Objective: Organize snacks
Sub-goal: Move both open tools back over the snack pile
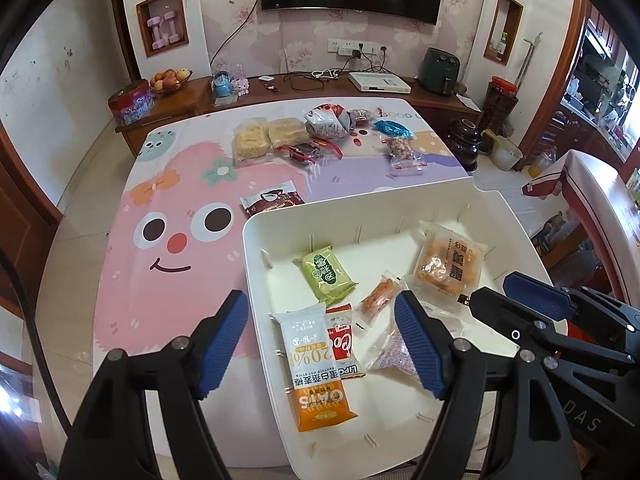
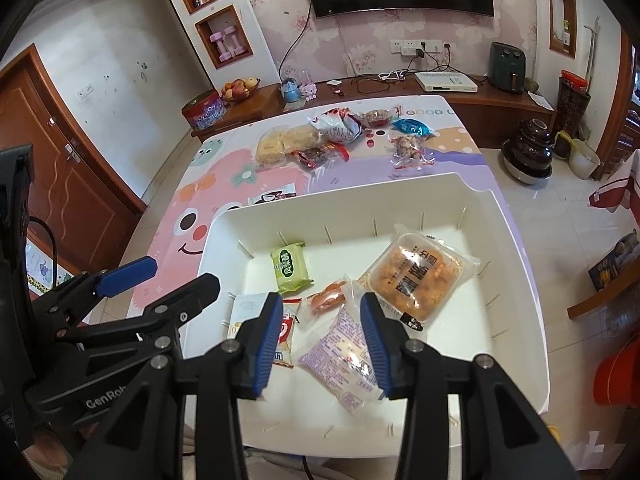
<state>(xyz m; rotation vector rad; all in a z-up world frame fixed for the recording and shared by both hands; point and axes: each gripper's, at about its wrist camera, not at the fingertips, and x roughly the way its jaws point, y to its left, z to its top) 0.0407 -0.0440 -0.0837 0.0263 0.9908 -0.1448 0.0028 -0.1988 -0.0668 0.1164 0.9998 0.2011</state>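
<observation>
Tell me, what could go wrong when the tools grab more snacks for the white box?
Both tools are open and empty now. The left tool and right tool hover close together over the white box, so they might bump. The snacks left on the table, like the noodle blocks and the red wrappers, overlap, so a grab might pinch two at once. The brown packet lies against the box's far wall, which may make it awkward to reach.

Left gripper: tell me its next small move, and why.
Probably reach forward to the brown packet lying just beyond the white bin. The left gripper is open and empty, that packet is the nearest snack still on the table, and six already lie in the bin.
</observation>
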